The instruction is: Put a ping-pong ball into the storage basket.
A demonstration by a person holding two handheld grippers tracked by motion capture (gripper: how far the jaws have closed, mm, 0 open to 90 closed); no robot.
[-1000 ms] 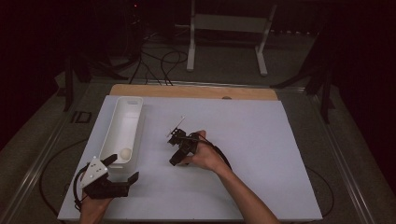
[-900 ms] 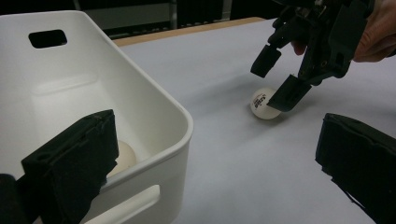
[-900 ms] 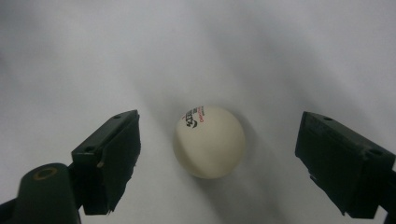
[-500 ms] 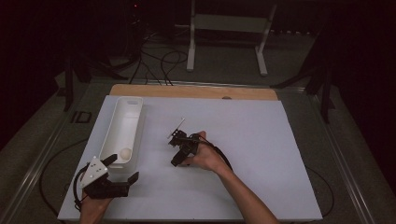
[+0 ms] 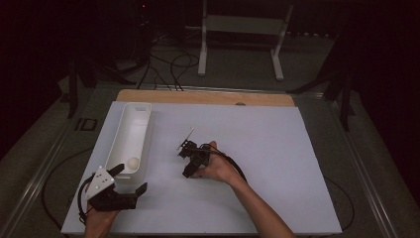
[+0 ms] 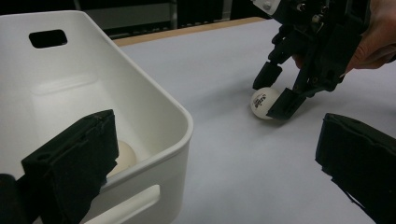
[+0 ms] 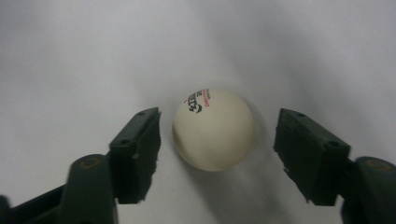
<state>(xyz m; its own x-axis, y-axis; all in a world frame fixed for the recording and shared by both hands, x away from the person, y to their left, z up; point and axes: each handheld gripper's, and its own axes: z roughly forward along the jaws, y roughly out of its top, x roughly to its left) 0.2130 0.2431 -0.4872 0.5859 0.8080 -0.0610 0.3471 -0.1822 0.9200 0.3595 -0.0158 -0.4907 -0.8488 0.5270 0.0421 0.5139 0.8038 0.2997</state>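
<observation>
Two black jaws of our right claw [image 7: 217,158] have just been closing around the ping-pong ball [image 7: 214,129] at mid-frame on the bench [image 5: 297,148], yet gaps show on both sides, so nothing is gripped. We judge the pickup in hand; next comes pinching, lifting and carrying it left to the white bin [image 5: 130,136]. Our left claw [image 5: 130,181] waits open at the bin's near rim, lower left; open bench lies between.

Dark room, grey floor [image 5: 237,69] with loose cables [image 5: 163,64], white metal stand [image 5: 242,29] behind the table [image 5: 297,163] (white top, wooden far edge).
</observation>
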